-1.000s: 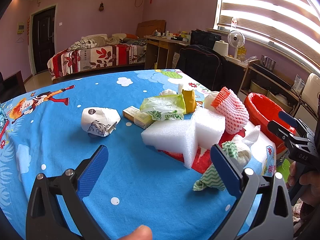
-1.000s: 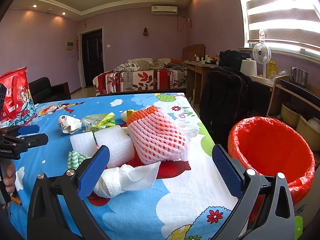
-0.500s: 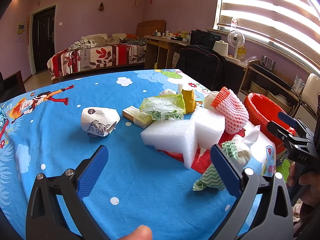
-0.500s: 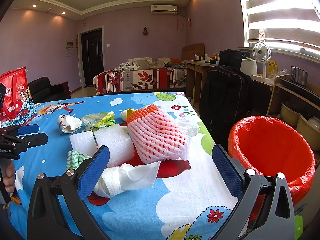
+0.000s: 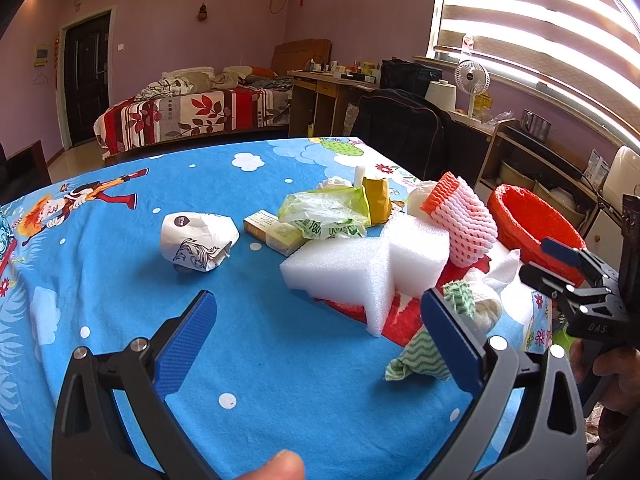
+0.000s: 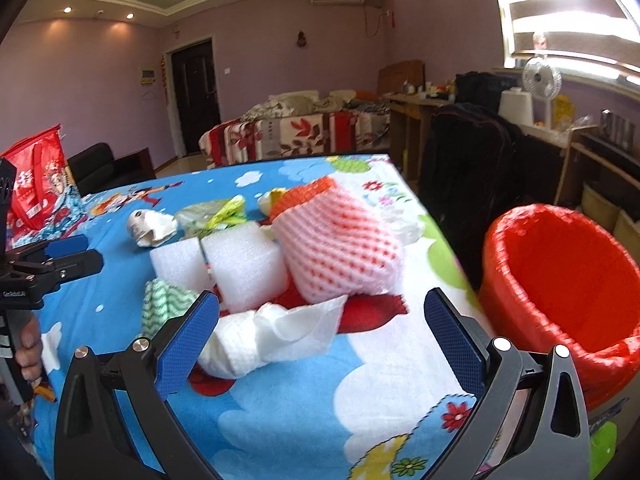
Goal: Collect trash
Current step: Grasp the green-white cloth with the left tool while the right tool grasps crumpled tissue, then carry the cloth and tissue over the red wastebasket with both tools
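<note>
Judged barely begun: desk [image 6: 280, 412] strewn with trash. Beside its right edge, red-lined bin [image 6: 560, 280], apparently empty. White foam block [image 6: 244, 264], pink foam net [image 6: 336, 252], crumpled tissue [image 6: 272, 336] piled nearby. Left hand-held gripper [image 5: 320, 344] and right hand-held gripper [image 6: 320, 344] spread wide, holding nothing.

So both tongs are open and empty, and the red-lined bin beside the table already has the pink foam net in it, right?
Not quite. The pink foam net lies on the table against the white foam blocks; the right wrist view shows the red-lined bin empty. Left tongs and right tongs are open, empty.
</note>
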{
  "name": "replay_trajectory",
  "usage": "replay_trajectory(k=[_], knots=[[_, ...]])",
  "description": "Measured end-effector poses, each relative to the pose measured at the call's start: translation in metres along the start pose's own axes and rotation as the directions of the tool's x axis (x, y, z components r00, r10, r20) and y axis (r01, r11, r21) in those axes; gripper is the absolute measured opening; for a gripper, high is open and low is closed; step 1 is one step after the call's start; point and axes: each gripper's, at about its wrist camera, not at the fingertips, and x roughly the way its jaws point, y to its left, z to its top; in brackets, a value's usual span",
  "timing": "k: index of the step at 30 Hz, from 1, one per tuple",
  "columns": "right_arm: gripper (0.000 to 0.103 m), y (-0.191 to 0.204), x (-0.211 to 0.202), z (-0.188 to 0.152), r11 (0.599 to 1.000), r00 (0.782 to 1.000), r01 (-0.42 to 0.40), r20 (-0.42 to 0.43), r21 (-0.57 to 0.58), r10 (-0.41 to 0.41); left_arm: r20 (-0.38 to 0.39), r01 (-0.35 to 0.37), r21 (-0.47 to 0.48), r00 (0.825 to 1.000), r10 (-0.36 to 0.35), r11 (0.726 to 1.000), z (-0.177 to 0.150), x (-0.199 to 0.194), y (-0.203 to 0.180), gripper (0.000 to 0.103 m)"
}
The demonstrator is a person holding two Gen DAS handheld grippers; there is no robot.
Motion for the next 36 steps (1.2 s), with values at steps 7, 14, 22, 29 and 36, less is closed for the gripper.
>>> replay_trajectory(k=[7, 14, 22, 29, 36], knots=[[0.096, 0.021, 0.027, -0.011, 0.998, 0.990, -0.045, -0.140, -0.051, 0.037, -0.007, 0.004, 0.002, 1.000, -0.004, 1.000, -0.003, 0.003, -0.003, 0.099], [0.085, 0.036, 0.044, -0.013, 0.992, 0.978, -0.080, -0.201, -0.096, 0.059, -0.015, 0.015, 0.003, 1.000, -0.015, 1.000, -0.004, 0.004, -0.006, 0.099], [0.048, 0.038, 0.038, -0.012, 0.980, 0.960, -0.194, -0.212, -0.039, 0.182, -0.063, 0.061, -0.029, 0.996, -0.063, 0.998, -0.007, 0.009, -0.007, 0.098], [0.038, 0.027, 0.025, -0.010, 0.982, 0.964, -0.185, -0.203, -0.045, 0.173, -0.116, 0.165, -0.003, 0.980, -0.164, 0.986, -0.010, 0.019, -0.030, 0.090], [0.038, 0.002, 0.004, -0.005, 0.992, 0.979, -0.120, -0.168, -0.025, 0.114, -0.193, 0.226, 0.026, 0.957, -0.217, 0.974, -0.020, 0.042, -0.058, 0.073]])
